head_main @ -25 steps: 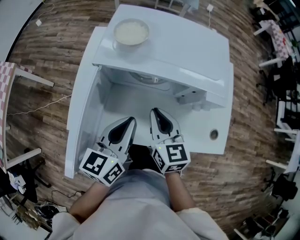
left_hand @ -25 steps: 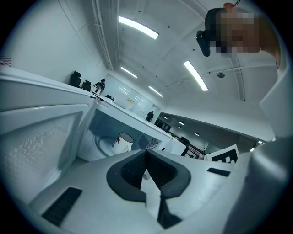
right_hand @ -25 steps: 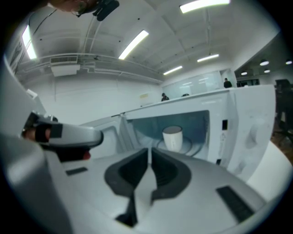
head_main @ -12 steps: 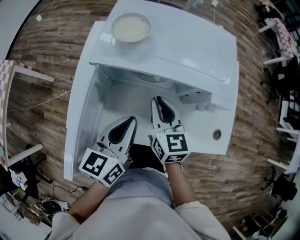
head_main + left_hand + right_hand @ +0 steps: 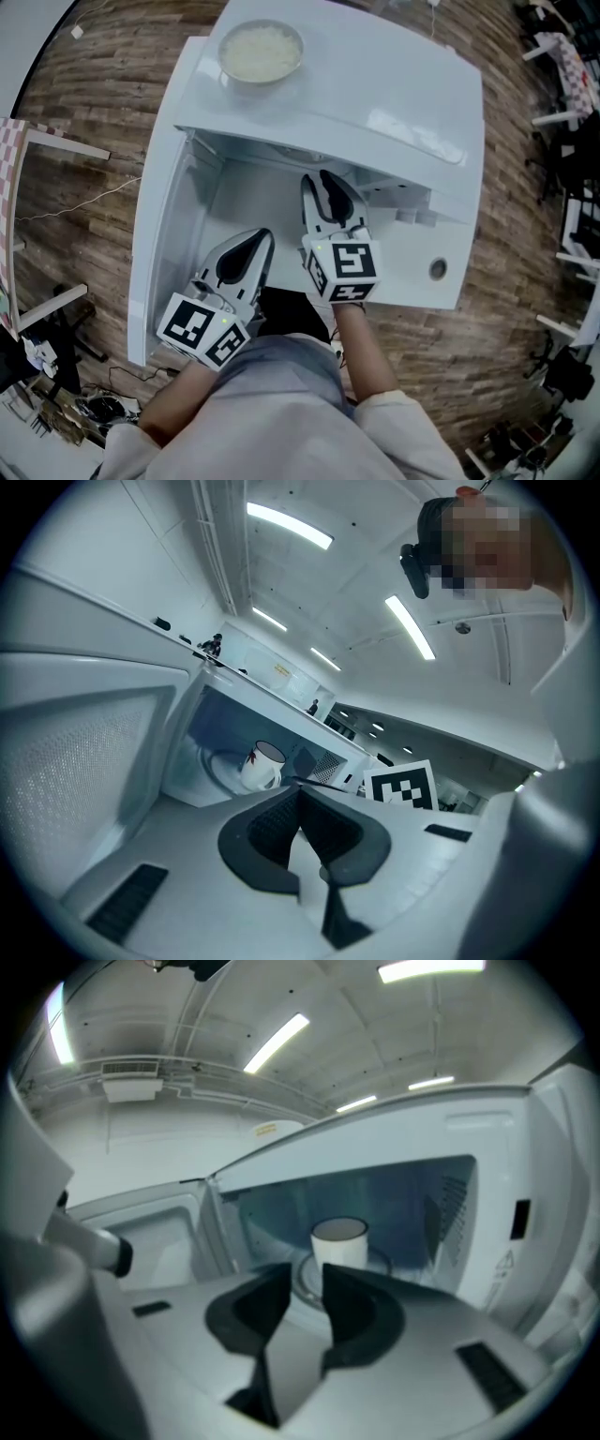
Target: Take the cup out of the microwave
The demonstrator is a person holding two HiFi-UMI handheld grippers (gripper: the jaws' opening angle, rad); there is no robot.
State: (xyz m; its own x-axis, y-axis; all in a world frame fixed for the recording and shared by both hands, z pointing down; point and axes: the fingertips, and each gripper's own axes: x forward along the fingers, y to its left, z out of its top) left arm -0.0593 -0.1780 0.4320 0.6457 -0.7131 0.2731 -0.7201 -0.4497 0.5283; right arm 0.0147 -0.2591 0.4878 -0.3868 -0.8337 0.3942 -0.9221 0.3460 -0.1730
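A white cup (image 5: 339, 1241) with a dark rim stands on the turntable inside the open white microwave (image 5: 375, 84); the left gripper view shows the cup (image 5: 262, 766) too, and the head view hides it under the microwave's top. My right gripper (image 5: 307, 1274) points at the cup from just outside the cavity (image 5: 323, 178). Its jaws have just been opening; a gap shows and nothing is between them. My left gripper (image 5: 300, 791) hangs back to the left (image 5: 258, 239), shut and empty.
The microwave door (image 5: 159, 225) stands swung out to the left, beside my left gripper. A bowl of pale contents (image 5: 261, 49) sits on the microwave's top. Wooden floor surrounds the unit, with chairs (image 5: 562, 216) at the right.
My right gripper has moved forward toward the microwave's opening. The left gripper has stayed where it was.
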